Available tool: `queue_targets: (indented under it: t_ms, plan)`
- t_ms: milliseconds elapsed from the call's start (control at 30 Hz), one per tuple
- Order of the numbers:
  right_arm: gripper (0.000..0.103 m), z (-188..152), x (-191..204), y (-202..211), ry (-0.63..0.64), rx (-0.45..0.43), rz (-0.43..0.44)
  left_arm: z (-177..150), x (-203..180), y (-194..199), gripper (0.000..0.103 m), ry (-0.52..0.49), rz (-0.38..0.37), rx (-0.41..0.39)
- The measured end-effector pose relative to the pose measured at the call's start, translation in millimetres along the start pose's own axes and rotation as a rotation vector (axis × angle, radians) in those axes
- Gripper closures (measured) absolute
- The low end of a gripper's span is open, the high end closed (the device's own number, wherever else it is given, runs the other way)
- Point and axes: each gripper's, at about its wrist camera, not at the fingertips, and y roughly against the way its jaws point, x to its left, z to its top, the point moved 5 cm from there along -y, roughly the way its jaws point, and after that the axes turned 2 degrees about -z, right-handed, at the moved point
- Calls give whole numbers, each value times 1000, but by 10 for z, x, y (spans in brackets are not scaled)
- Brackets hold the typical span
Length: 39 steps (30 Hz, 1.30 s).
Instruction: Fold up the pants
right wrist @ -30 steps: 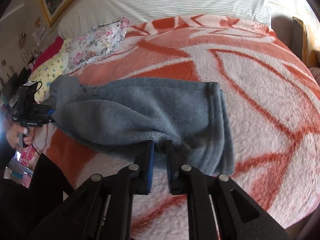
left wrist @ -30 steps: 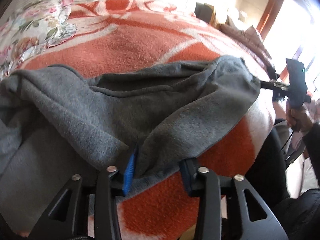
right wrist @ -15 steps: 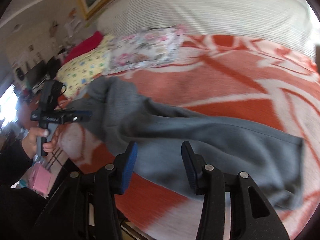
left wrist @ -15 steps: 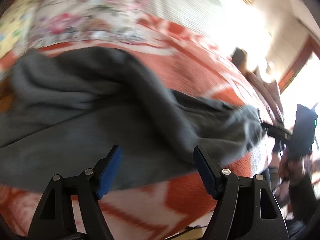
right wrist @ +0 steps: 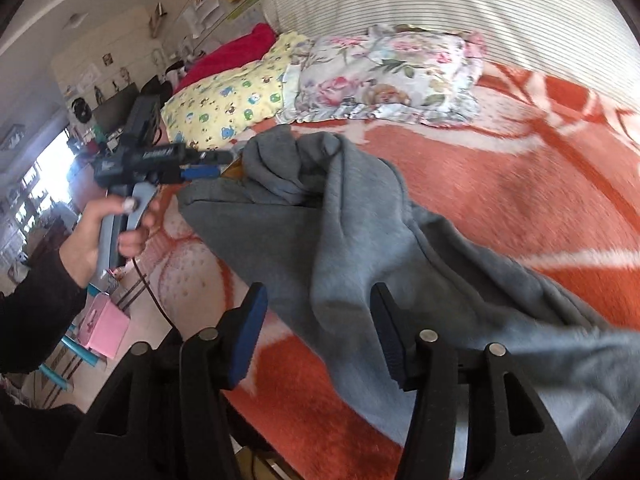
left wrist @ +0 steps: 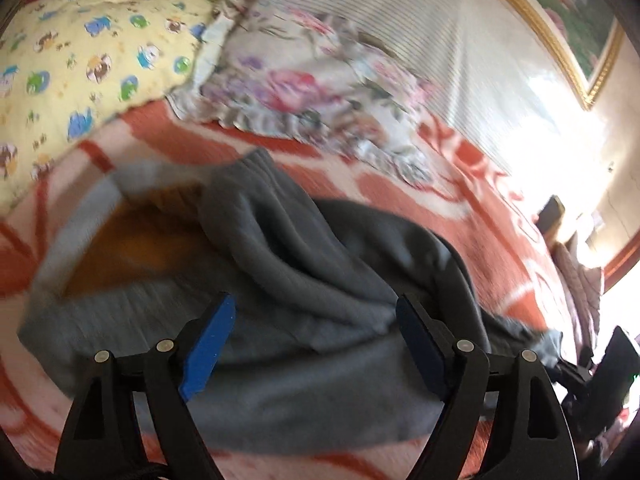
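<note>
The right gripper stands with its fingers apart, having just been opening, and grips nothing; the grey pants lie rumpled beyond and below the gap. The pants spread across an orange-and-white blanket on the bed. Off to the left, a hand in a dark sleeve holds the left gripper, which points at the bunched end of the pants. Behind lie a yellow pillow and a floral pillow. A pink box sits on the floor.
</note>
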Motion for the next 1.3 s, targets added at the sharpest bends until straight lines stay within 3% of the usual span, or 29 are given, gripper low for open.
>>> queue_targets:
  t_ms: [167, 400, 500, 567, 633, 700, 767, 800, 1033, 1167, 1300]
  plan:
    - [45, 211, 80, -254, 29, 16, -25, 407, 111, -206, 19, -33, 85, 0]
    - [45, 518, 182, -593, 16, 12, 13, 682, 151, -738, 19, -133, 255, 91]
    - [45, 559, 138, -797, 41, 38, -65, 666, 193, -956, 19, -161, 292, 137]
    - [45, 547, 54, -943, 62, 67, -147, 631, 197, -1028, 22, -166, 260, 147]
    - [49, 505, -65, -1092, 54, 107, -183, 616, 202, -1022, 32, -154, 223, 136]
    - [72, 461, -177, -1179, 18, 130, -177, 621, 238, -986, 62, -114, 171, 123]
    - [79, 454, -265, -1163, -41, 120, -146, 652, 274, -889, 75, -74, 119, 98]
    - [85, 469, -311, -1124, -74, 104, -126, 671, 283, -804, 76, -57, 81, 77]
    - [88, 686, -513, -678, -229, -28, 0, 733, 302, 267, 78, -38, -88, -185]
    - [88, 718, -346, -486, -163, -54, 48, 609, 538, 944, 78, -9, -162, -331]
    - [88, 632, 20, -382, -32, -67, 94, 402, 796, 1118, 77, -38, -133, -352]
